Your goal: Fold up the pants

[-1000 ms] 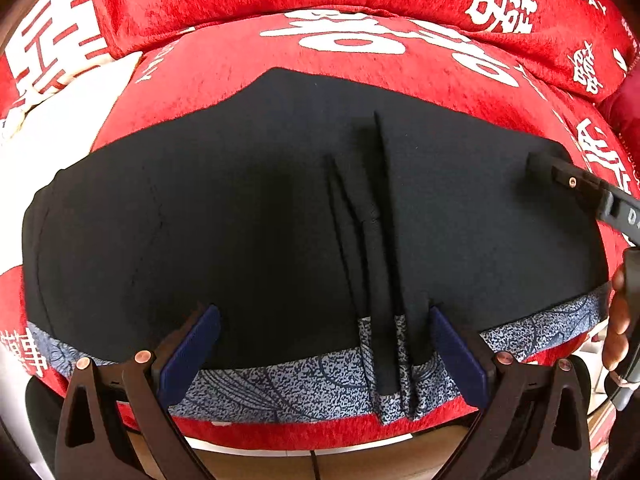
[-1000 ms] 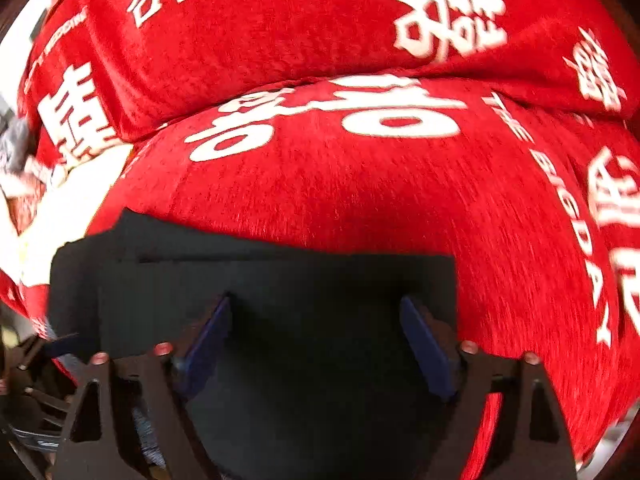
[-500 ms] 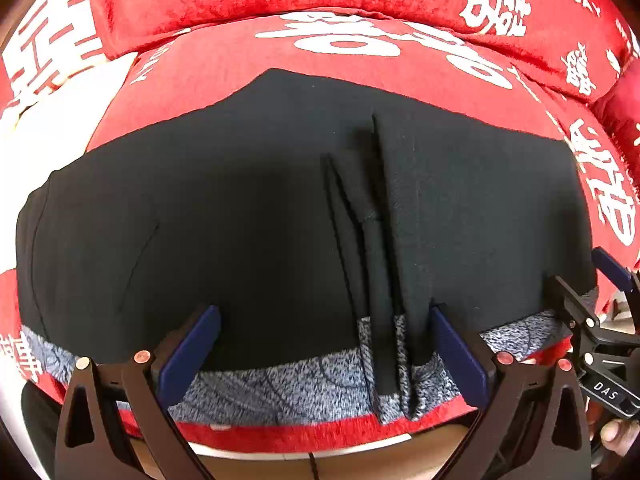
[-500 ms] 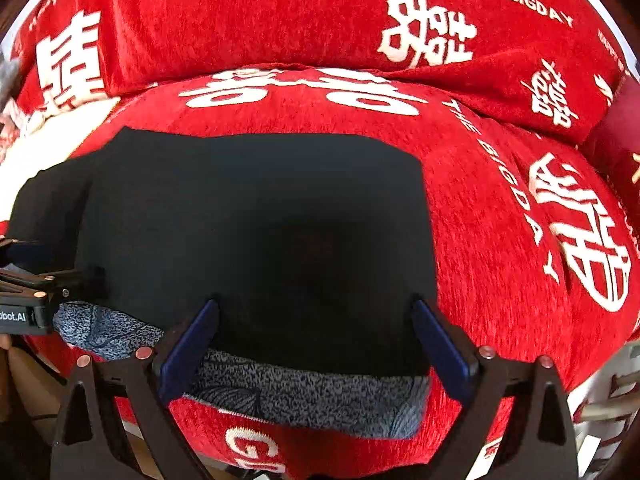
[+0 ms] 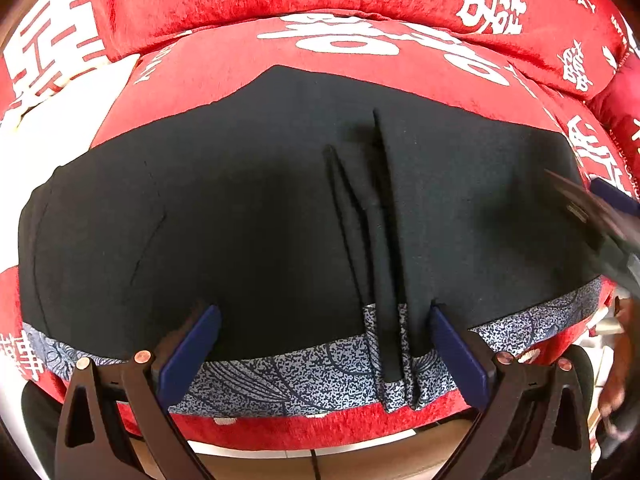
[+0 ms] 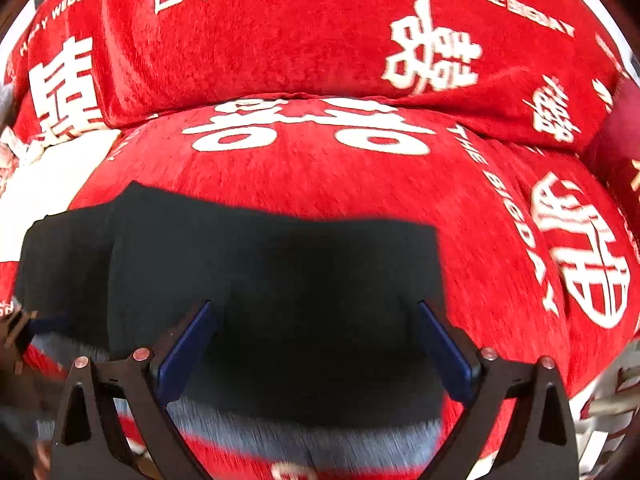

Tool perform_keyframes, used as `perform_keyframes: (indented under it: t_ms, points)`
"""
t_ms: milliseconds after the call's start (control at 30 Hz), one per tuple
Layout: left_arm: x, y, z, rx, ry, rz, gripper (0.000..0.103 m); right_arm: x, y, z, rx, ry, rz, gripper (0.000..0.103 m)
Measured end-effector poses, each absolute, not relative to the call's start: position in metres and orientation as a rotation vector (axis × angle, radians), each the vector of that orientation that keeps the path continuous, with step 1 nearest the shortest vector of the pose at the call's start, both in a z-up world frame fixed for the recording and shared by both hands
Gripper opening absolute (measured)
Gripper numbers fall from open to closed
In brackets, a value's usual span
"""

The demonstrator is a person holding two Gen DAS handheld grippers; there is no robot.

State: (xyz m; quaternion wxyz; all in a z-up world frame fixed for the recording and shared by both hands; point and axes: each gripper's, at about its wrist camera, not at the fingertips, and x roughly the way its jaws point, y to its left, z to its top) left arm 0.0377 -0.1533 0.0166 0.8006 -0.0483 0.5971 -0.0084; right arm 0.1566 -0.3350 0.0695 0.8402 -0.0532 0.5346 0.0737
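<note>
Black pants (image 5: 240, 220) lie spread flat across a red seat cushion (image 5: 360, 48). Their blue-grey patterned band (image 5: 300, 380) runs along the near edge. Narrow raised creases (image 5: 380, 240) run up from the band right of centre. My left gripper (image 5: 322, 350) hovers open over the band, one finger on each side of the creases' left part. In the right wrist view the pants (image 6: 280, 280) fill the lower middle, and my right gripper (image 6: 316, 348) is open above their right end. The right gripper (image 5: 600, 220) shows blurred at the edge of the left view.
A red back cushion (image 6: 320, 32) with white characters rises behind the seat. A white cloth patch (image 5: 60, 120) lies at the far left. The seat's front edge drops to a brown floor (image 5: 320, 462). A hand (image 5: 616, 380) shows at the right edge.
The right gripper pulled back toward the near edge, then moved forward again over the pants' right end. The left gripper and the pants have stayed put.
</note>
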Motion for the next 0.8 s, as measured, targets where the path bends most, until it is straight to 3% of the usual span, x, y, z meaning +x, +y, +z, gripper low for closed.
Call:
perform_keyframes:
  t_ms: [100, 400, 533, 600, 800]
  points:
    - [0.038, -0.152, 0.016, -0.110, 1.281, -0.025, 0.103, 0.183, -0.321, 0.043, -0.154, 1.201, 0.088, 0.103]
    - [0.016, -0.095, 0.055, -0.203, 1.158, 0.029, 0.103, 0.128, -0.312, 0.074, -0.116, 1.109, 0.110, 0.103]
    - [0.020, -0.054, 0.032, -0.207, 1.227, 0.166, 0.103, 0.102, -0.286, 0.044, -0.172, 1.162, 0.173, 0.103]
    - [0.022, -0.040, 0.011, -0.193, 1.286, 0.214, 0.103, 0.095, -0.275, 0.047, -0.230, 1.102, 0.150, 0.103]
    - [0.010, -0.015, 0.024, -0.246, 1.207, 0.200, 0.103, 0.092, -0.248, 0.066, -0.192, 1.093, 0.227, 0.103]
